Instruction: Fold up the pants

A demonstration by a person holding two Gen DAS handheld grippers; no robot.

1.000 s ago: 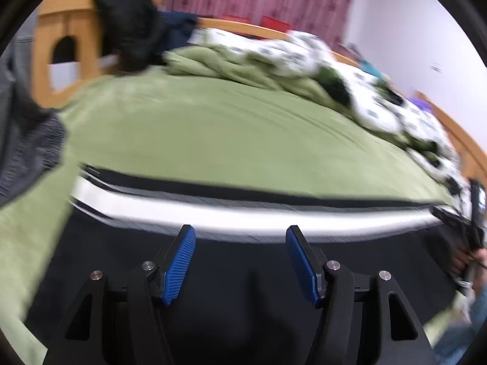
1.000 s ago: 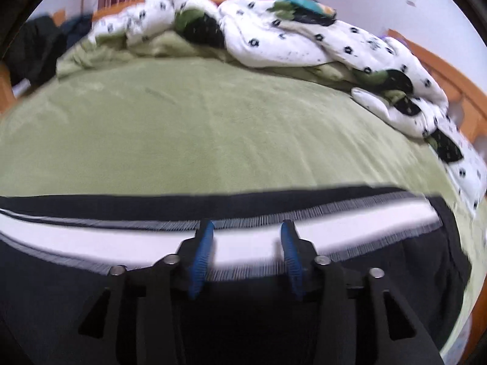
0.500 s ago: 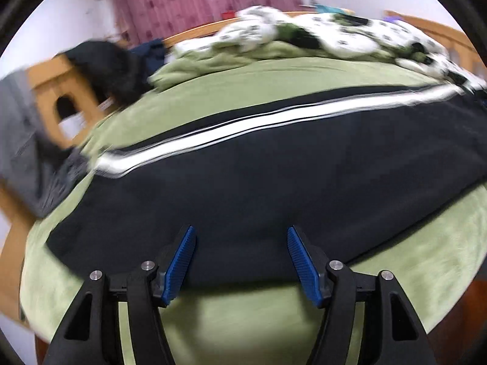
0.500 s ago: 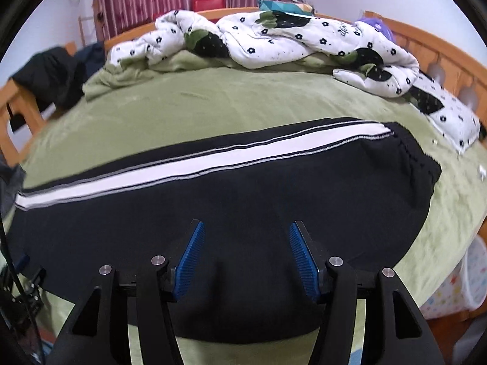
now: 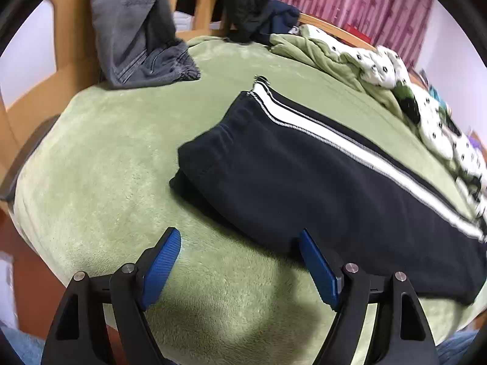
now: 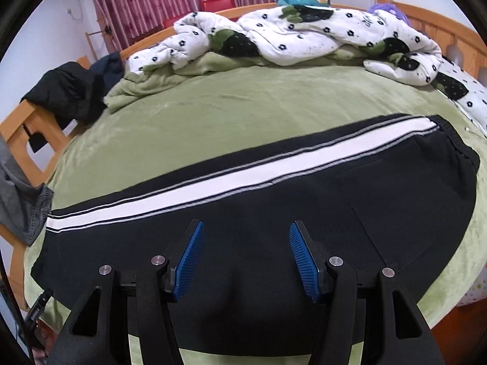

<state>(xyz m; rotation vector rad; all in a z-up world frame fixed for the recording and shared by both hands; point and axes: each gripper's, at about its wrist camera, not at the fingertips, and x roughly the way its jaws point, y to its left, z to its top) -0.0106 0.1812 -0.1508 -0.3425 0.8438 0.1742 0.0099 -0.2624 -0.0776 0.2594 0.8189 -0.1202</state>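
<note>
Black pants (image 5: pixel 304 182) with a white side stripe lie flat, folded lengthwise, on the green bed cover (image 5: pixel 121 152). In the left wrist view the leg cuff end is nearest, up and right of my left gripper (image 5: pixel 240 258), which is open, empty and above the cover at the pants' near edge. In the right wrist view the pants (image 6: pixel 274 200) stretch across the bed, waistband at the right. My right gripper (image 6: pixel 243 252) is open, empty and over the pants' middle.
A white flowered duvet (image 6: pixel 304 36) and green blanket are bunched at the far side. Grey jeans (image 5: pixel 137 30) and dark clothes (image 6: pixel 70 94) hang on the wooden bed frame (image 6: pixel 18 127) at the left. The bed's front edge is close below both grippers.
Both grippers have drawn back from the pants and risen. The left one has swung left toward the cuff end. The pants now lie flat and released.
</note>
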